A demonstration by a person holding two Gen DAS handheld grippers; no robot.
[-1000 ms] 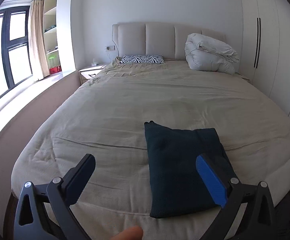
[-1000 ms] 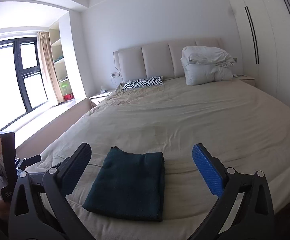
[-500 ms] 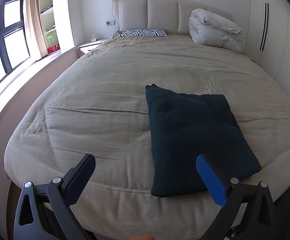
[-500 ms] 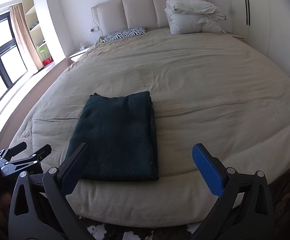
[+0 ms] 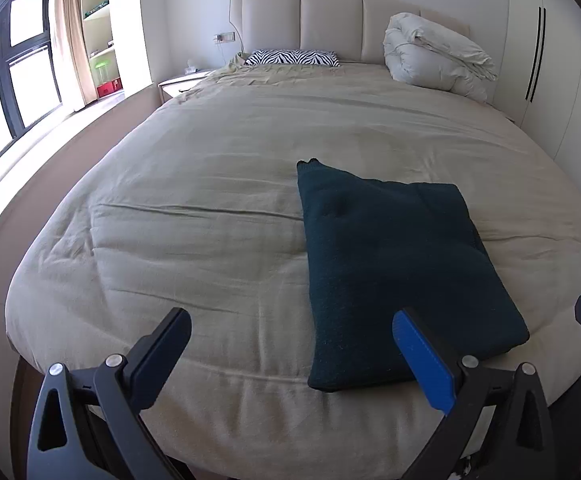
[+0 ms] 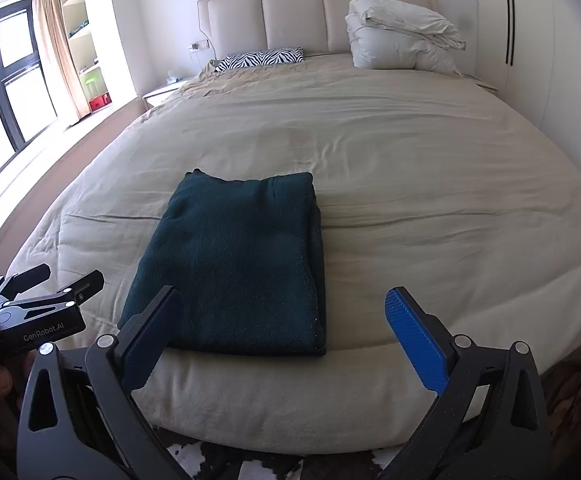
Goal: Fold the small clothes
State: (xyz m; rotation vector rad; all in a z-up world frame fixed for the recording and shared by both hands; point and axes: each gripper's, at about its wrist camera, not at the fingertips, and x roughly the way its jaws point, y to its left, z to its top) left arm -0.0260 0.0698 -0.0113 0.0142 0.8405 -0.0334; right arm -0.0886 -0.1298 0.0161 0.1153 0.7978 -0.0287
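We note the dark green garment (image 6: 234,264) folded near the bed's (image 6: 430,184) foot edge, long axis toward the headboard. Our left gripper (image 5: 290,356) and right gripper (image 6: 282,336) gape wide, empty; the right appears nearer.

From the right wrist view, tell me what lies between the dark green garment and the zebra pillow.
Only bare beige bedcover lies between the folded dark green garment and the zebra pillow; the right wrist view shows that stretch.

Dark teal folded garment (image 6: 234,268) on a beige bed (image 6: 430,184). Zebra-striped black-and-white pillow (image 6: 260,59), cream duvet (image 6: 400,44), beige headboard (image 6: 290,12). Fingers (image 6: 414,336): 1 blue, 1 black.
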